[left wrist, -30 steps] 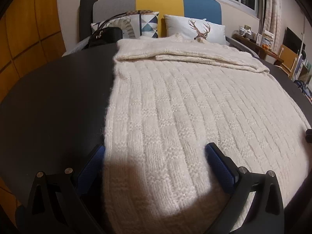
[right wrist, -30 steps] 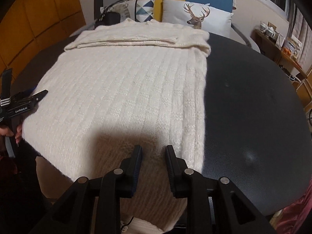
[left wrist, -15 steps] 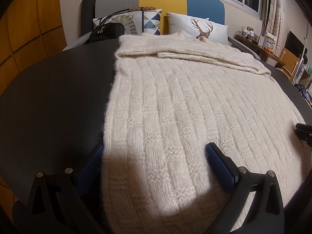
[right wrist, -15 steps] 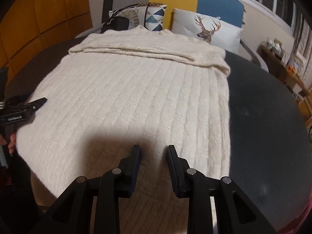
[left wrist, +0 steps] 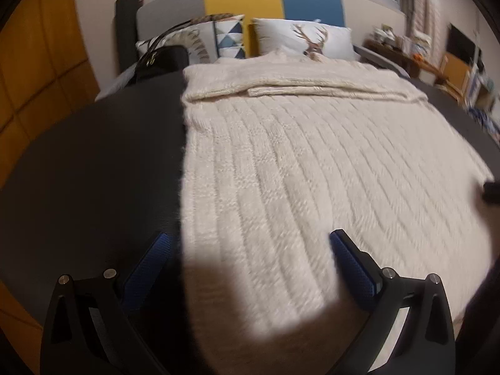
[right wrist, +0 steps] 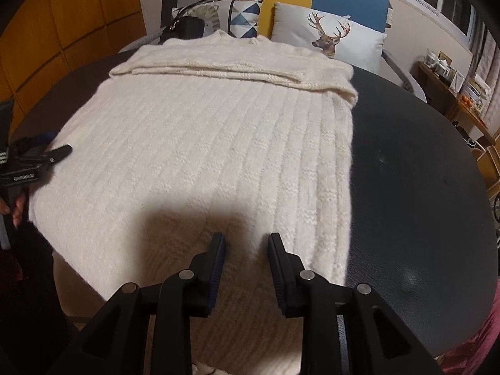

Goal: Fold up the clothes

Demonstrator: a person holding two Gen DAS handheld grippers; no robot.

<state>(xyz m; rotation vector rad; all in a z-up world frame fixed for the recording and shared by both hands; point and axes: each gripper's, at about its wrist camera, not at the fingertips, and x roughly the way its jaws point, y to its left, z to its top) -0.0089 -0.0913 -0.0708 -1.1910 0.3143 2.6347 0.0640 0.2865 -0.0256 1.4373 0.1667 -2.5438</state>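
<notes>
A cream knitted sweater (right wrist: pixel 218 143) lies spread flat on a dark round counter (right wrist: pixel 415 187), its ribbed body running from the near edge, where the hem drapes over the rim, to the far side, where the sleeves (right wrist: pixel 225 68) are folded across the chest in a flat band. In the left wrist view the left claw (left wrist: pixel 250 250) hovers over the near left part of the sweater (left wrist: pixel 312 172), its 2 blue-padded fingers (left wrist: pixel 353 265) spread wide apart with nothing between them; the left finger sits over the bare counter (left wrist: pixel 87 172) just beside the sweater's edge and the right finger over the knit. That view is blurred. In the right wrist view the right claw (right wrist: pixel 247 243) hangs above the near right part of the sweater, its 2 fingers (right wrist: pixel 215 256) parted by a narrow gap and gripping nothing, casting a shadow on the knit below. The left claw (right wrist: pixel 40 156) shows at the left border of this view, held in a hand (right wrist: pixel 17 209), over the sweater's left edge. Beyond the counter stands a sofa (right wrist: pixel 343 6) with grey, yellow and blue panels, carrying a cushion with a deer (right wrist: pixel 331 34), a cushion with triangles (right wrist: pixel 243 15) and a black handbag (right wrist: pixel 190 28). A wooden shelf (right wrist: pixel 453 93) with small items stands at the right.
</notes>
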